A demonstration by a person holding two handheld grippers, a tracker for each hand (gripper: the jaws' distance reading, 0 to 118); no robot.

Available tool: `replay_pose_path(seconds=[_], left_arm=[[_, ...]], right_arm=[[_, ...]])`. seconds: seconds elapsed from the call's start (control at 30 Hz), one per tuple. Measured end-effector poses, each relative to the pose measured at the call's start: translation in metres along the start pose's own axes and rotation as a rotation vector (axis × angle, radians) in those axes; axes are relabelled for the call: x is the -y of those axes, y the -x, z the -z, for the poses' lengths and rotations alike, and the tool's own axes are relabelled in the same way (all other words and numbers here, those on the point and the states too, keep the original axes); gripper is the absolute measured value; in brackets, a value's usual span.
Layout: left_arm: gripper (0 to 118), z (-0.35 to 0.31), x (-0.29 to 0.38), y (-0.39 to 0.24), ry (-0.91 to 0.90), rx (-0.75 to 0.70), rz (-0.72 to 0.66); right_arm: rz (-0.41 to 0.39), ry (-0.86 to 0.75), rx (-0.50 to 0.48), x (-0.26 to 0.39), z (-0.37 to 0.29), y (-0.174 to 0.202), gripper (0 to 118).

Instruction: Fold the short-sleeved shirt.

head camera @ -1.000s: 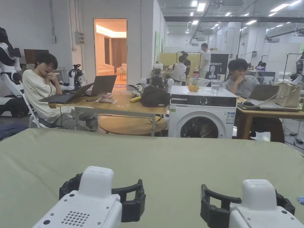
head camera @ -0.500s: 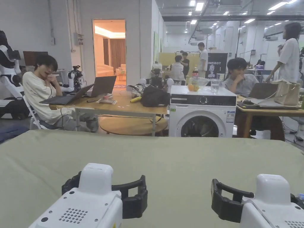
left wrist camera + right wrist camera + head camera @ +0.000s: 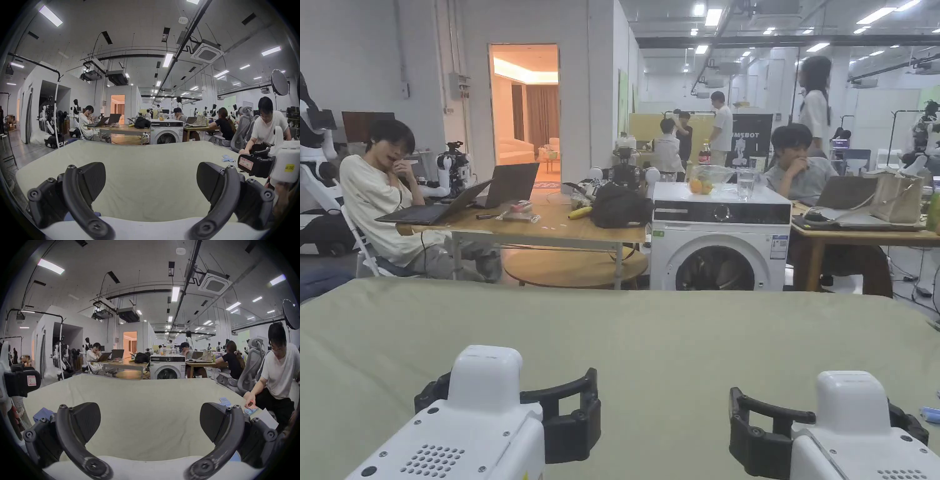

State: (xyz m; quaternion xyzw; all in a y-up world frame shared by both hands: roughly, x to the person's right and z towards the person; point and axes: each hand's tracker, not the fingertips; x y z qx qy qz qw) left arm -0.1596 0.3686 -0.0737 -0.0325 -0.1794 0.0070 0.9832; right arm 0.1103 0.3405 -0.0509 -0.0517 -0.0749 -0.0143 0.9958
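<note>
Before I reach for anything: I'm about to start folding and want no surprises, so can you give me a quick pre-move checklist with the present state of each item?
1. Left gripper open, nothing between the jaws: ok.
2. Right gripper open, nothing between the jaws: ok.
3. Both grippers held over the green cloth-covered table: ok.
4. Shirt located and spread flat: cannot tell; a blue fabric peeks out at the table's left edge.
5. Right side free: not ok; a person's hand reaches among small items there.
</note>
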Motion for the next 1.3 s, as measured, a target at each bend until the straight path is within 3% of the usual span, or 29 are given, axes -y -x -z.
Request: replay_pose_path(seconds=[0.3,0.47,0.57,0.63,0.87,0.97,1.07,1.23,1.3], left_arm=[[111,-0.004,-0.002,0.005,-0.001,-0.011,-0.006],[111,-0.006,-0.002,0.009,-0.005,0.009,-0.042],[111,-0.006,-0.002,0.009,-0.002,0.008,-0.05],[111,-0.006,-0.002,0.009,0.002,0.016,-0.053],[111,-0.006,0.0,0.007,0.006,0.018,-0.049],[111,-0.004,0.001,0.006,0.011,0.02,-0.051],[111,-0.003,0.002,0.003,0.018,0.022,-0.042],[111,-0.002,0.005,-0.002,0.016,0.026,-0.014],[111,-0.001,0.007,-0.003,0.016,0.017,0.001]], right_arm=[[0.136,0.007,-0.065,-0.006,-0.003,-0.005,118],[0.334,0.111,0.017,-0.013,0.006,-0.004,118],[0.442,0.22,-0.043,-0.013,0.013,-0.01,118],[0.487,0.204,-0.097,-0.008,0.014,-0.013,118],[0.466,0.201,-0.068,-0.006,0.013,-0.012,118],[0.452,0.192,-0.112,-0.003,0.01,-0.014,118],[0.422,0.202,-0.052,-0.005,0.011,-0.009,118],[0.413,0.18,-0.045,-0.005,0.011,-0.009,118],[0.371,0.141,-0.034,-0.003,0.007,-0.008,118]])
